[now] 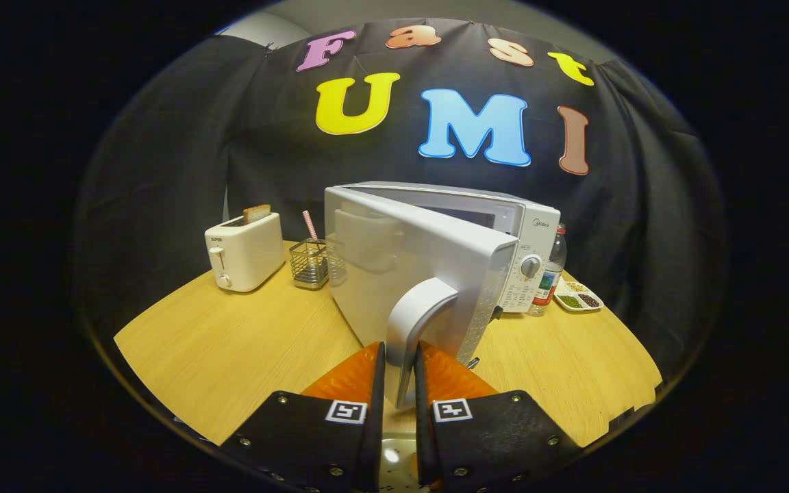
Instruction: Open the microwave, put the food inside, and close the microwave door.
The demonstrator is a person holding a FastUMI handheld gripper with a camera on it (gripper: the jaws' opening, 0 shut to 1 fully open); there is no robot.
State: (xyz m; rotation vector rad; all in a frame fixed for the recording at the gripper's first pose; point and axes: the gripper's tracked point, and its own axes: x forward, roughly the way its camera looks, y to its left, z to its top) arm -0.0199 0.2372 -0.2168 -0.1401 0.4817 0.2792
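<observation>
One step partly done: hand-held gripper (pixel 399 366) clenched on handle (pixel 416 322), door (pixel 408 274) of microwave (pixel 504 226) on worktop (pixel 230 342) swung partway open, food loading and closing left.

A white toaster (pixel 244 251) is set on the wooden table (pixel 230 349), with one slice of bread (pixel 257 213) raised in its slot. Just beside it a wire holder (pixel 309 263) containing a striped straw (pixel 310 225) is placed. A labelled bottle (pixel 550 272) and a divided dish (pixel 578 298) of seeds are noted farther along.
</observation>
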